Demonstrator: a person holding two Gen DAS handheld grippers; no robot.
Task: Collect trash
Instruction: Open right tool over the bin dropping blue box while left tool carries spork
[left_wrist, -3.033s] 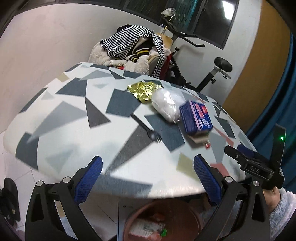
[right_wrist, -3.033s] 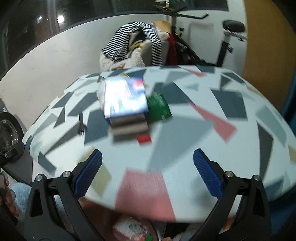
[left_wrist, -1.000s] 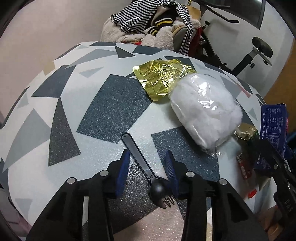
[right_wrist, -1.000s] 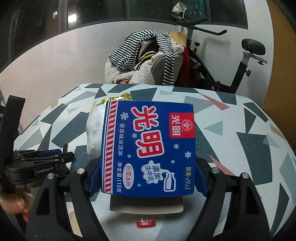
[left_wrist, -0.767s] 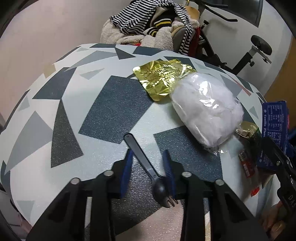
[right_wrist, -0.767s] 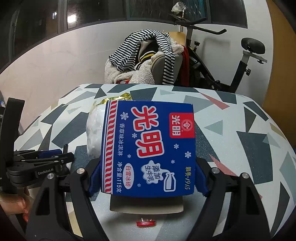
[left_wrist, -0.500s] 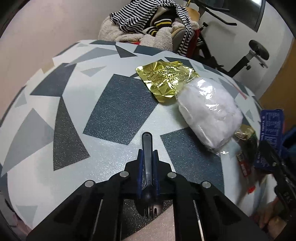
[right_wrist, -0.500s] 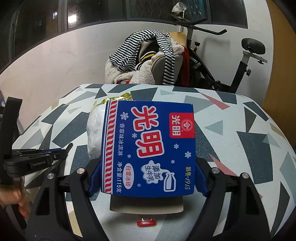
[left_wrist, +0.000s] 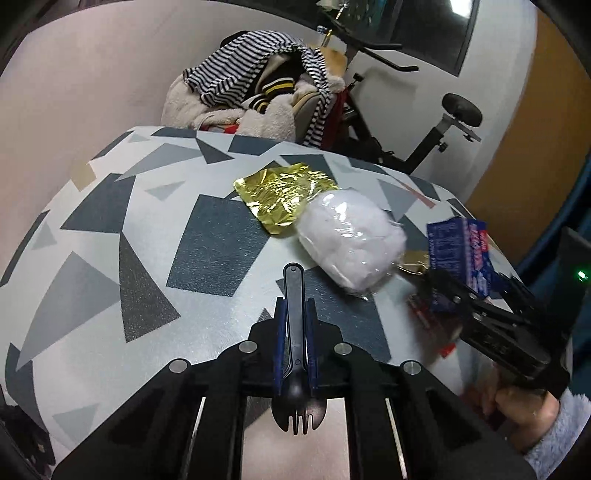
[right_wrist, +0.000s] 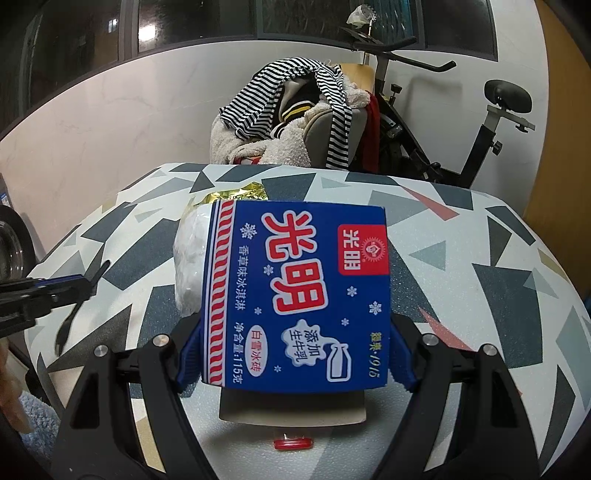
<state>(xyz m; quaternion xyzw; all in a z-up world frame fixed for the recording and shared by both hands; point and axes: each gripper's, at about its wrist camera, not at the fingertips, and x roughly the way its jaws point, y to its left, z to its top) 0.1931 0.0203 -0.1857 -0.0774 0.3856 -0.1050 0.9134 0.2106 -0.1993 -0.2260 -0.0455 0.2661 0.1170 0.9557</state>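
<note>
Open table (left_wrist: 155, 258) left of gold wrapper (left_wrist: 286, 195) and white bag (left_wrist: 351, 240).

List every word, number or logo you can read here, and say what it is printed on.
All on the blue ice cream box in the right gripper:
"光明", large red
"光明", red logo square
"香草味冰淇淋"
"净含量:115克"
"白雪冰砖"
"添加生牛乳"
"1915", preceding small characters blurred
Left wrist view: the box's side print is unreadable.

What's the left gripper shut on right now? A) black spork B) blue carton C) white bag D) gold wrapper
A: the left gripper has its blue pads closed on the handle of the black spork, tines toward the camera. The blue carton is in the right gripper.
</note>
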